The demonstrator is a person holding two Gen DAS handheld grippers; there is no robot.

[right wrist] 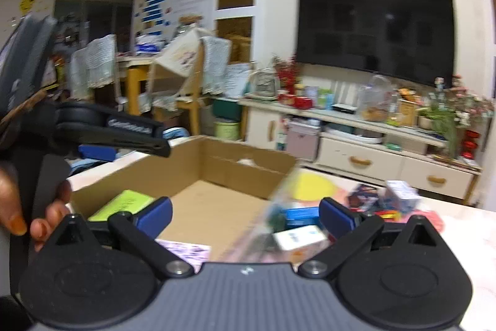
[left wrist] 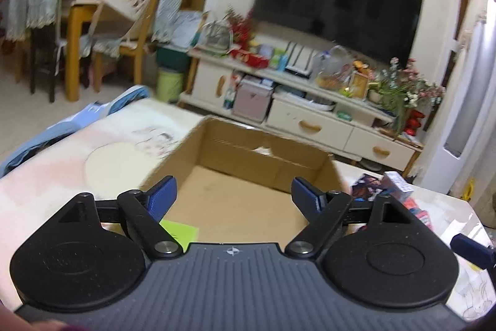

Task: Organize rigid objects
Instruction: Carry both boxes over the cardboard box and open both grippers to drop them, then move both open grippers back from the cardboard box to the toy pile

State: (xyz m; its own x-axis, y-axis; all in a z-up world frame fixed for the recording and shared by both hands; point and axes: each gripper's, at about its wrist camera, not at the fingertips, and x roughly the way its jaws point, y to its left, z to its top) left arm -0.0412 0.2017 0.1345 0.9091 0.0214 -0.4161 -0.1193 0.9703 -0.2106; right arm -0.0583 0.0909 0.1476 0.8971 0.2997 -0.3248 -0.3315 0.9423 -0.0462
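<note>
My left gripper (left wrist: 233, 185) stands open over a brown cardboard box (left wrist: 248, 151), nothing between its blue pads. A flat green item (left wrist: 178, 233) lies on the box floor under its left finger. My right gripper (right wrist: 246, 207) is open over the same box (right wrist: 217, 169). A blurred clear item (right wrist: 272, 219) shows between its fingers, near the right one, and the pads do not press on it. A small white box (right wrist: 299, 239) and a blue box (right wrist: 302, 214) sit below. The green item (right wrist: 124, 203) and a printed pink card (right wrist: 186, 250) lie in the box.
Several small colourful boxes (left wrist: 396, 190) lie on the table right of the cardboard box. The left gripper (right wrist: 130, 148), held by a hand (right wrist: 46, 222), crosses the right wrist view's left side. A TV cabinet (left wrist: 310, 120) and chairs stand beyond the table.
</note>
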